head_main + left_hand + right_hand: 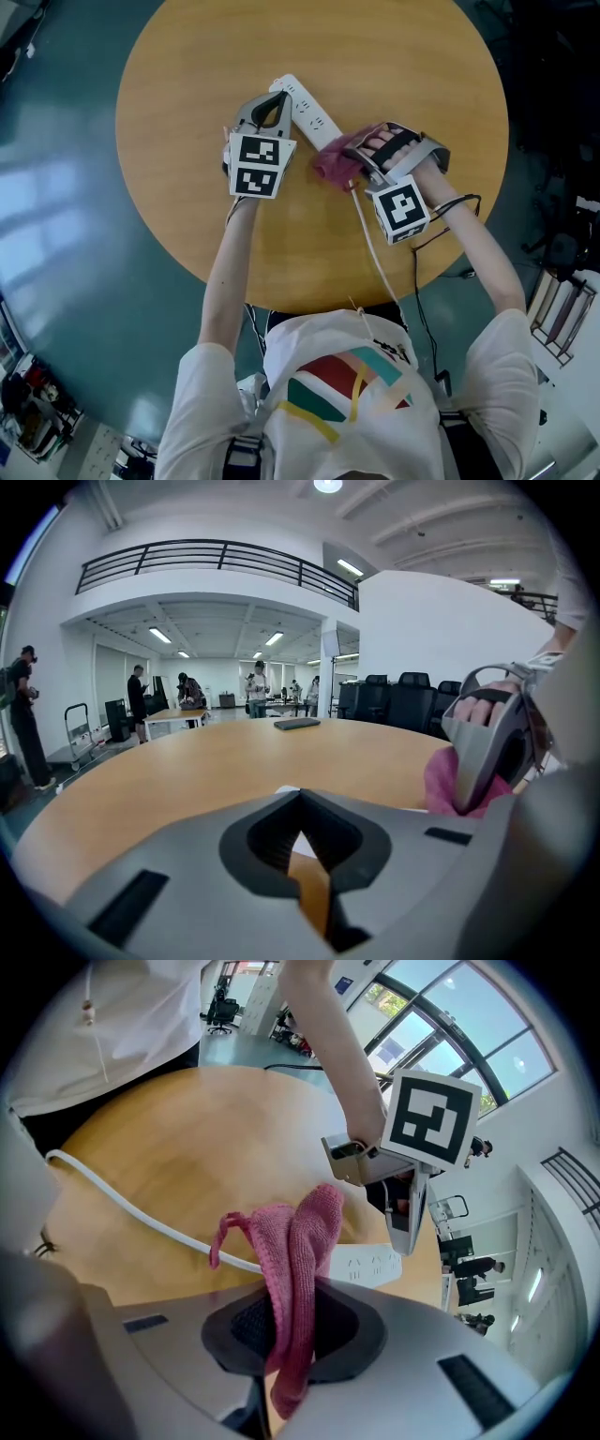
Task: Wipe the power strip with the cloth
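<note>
Person's got a white short-sleeved tee (330,349) with a chunky red, teal and yellow stripe print on the front. The left gripper (274,105) and right gripper (361,159) are both matte grey plastic, each with a white marker cube (257,165) of black squares. A thin black cable (461,201) loops off the right one.

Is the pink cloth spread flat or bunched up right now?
Bunched up: the cloth hangs in folds, pinched between the jaws of the right tool.
</note>
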### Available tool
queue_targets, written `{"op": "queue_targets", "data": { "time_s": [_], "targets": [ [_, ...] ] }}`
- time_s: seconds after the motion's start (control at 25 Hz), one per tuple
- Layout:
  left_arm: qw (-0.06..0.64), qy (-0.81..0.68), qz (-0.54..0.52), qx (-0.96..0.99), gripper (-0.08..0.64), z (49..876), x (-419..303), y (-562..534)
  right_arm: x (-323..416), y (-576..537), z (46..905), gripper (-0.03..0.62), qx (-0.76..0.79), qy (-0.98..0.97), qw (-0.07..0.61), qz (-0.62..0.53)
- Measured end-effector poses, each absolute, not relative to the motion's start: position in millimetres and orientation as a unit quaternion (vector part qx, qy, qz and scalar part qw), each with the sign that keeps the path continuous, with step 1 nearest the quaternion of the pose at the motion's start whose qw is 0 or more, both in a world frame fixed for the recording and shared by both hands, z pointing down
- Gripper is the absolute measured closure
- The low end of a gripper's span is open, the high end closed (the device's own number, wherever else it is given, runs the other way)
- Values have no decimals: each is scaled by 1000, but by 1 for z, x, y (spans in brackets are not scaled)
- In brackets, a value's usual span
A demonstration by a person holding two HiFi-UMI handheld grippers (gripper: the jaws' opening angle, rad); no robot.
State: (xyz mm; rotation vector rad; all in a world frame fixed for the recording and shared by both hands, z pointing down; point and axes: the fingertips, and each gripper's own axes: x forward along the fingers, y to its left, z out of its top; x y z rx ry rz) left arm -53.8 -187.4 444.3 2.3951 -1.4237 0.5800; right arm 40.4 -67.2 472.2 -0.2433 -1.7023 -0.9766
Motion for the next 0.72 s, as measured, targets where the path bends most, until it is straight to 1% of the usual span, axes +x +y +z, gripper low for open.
{"op": "queue_targets", "data": {
  "time_s": [0.12,0.2,0.28,0.4,0.48,0.52,0.6,0.72],
  "targets": [
    [154,-500,213,826,517,453,-55,-197,43,-62,471,552,-105,-732,549,-390],
    [150,-497,217,827,517,457,-54,-198,40,-65,460,552,-77,-782,533,-313],
    [139,-493,219,831,517,458,-54,-197,32,-84,441,552,-11,-854,493,-166],
    [115,-492,232,831,517,458,-54,-198,23,-146,420,552,107,-905,406,72],
    [100,-492,249,828,517,458,-51,-198,16,-191,416,552,156,-901,361,183],
    [97,-491,259,826,517,458,-50,-198,11,-209,417,552,164,-896,350,219],
    [103,-489,272,822,517,458,-48,-197,-3,-236,424,552,162,-885,353,257],
    [127,-484,276,821,517,456,-52,-193,-29,-246,441,552,132,-866,390,284]
  ]
}}
